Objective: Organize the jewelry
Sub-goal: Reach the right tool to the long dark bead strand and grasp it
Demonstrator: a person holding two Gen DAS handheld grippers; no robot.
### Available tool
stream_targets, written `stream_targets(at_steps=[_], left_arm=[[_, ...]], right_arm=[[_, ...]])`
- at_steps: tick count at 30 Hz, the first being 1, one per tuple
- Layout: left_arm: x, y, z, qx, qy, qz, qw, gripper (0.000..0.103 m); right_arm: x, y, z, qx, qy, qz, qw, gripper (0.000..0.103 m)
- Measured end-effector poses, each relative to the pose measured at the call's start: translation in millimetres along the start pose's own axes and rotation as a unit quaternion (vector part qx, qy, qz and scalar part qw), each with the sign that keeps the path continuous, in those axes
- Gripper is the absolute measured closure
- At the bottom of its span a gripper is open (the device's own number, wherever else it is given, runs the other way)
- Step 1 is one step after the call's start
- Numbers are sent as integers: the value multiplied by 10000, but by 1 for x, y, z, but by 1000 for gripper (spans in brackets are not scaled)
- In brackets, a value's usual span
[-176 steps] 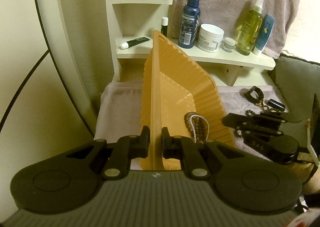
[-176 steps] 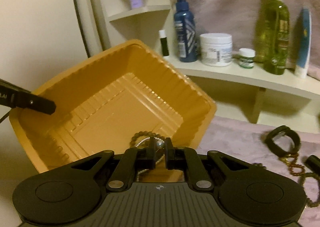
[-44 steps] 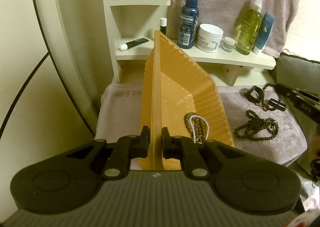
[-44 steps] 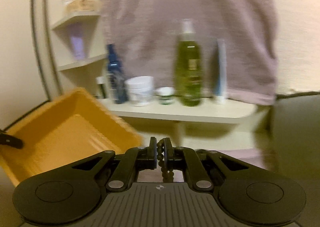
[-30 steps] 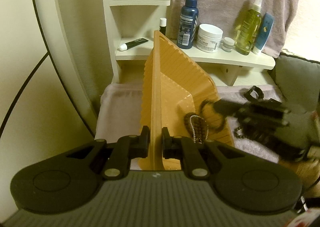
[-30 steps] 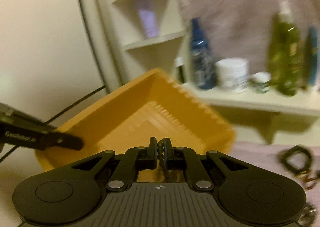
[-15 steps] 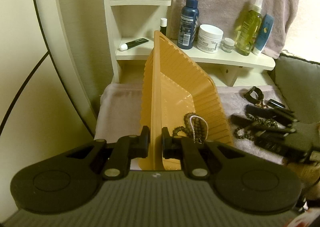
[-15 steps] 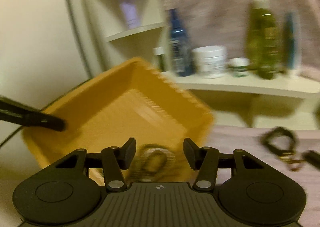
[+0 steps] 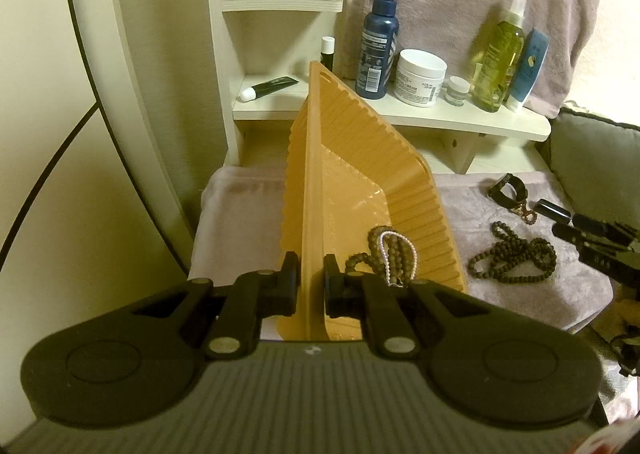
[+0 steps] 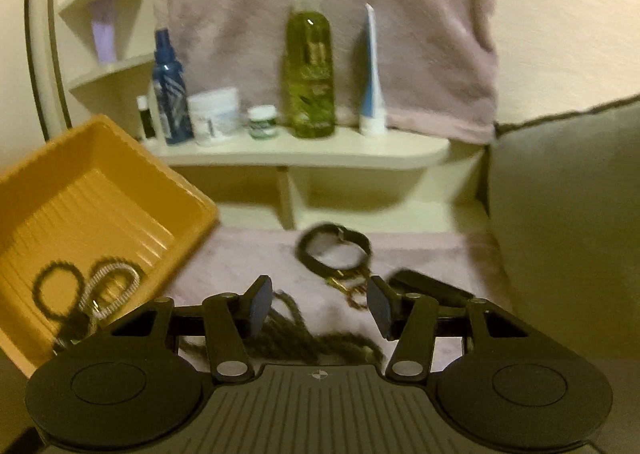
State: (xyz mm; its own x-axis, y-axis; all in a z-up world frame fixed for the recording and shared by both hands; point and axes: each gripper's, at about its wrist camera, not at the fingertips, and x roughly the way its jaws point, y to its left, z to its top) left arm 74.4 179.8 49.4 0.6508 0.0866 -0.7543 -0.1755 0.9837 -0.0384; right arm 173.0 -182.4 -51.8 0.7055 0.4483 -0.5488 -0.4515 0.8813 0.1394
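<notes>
My left gripper is shut on the near rim of the orange tray, which it holds tilted up on the pink towel. Brown bead bracelets and a pearl one lie in the tray's low corner. My right gripper stands open with nothing between its fingers, over a dark bead necklace on the towel. It also shows at the right edge of the left wrist view, just right of that necklace. A black band with a gold chain lies just beyond.
A cream shelf behind the towel carries a blue spray bottle, a white jar, a green bottle and a blue tube. A grey cushion closes the right side. A curved frame stands at the left.
My right gripper brought a bead bracelet over the tray, opened and left it there, then swung right to the necklace on the towel. The left gripper and tray stayed put.
</notes>
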Motion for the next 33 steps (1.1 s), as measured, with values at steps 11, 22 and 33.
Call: stream_targets(at_steps=[11, 22, 33], left_arm=[[0, 0, 1, 20, 2, 11, 10000, 93], [0, 0, 0, 22, 1, 10, 10000, 93], [0, 0, 0, 21, 3, 11, 10000, 93]], right_arm=[[1, 15, -31, -705, 397, 284, 9963, 50], [10, 2, -34, -526, 501, 20, 9974, 50], [17, -23, -25, -113, 406, -273, 9987, 78]])
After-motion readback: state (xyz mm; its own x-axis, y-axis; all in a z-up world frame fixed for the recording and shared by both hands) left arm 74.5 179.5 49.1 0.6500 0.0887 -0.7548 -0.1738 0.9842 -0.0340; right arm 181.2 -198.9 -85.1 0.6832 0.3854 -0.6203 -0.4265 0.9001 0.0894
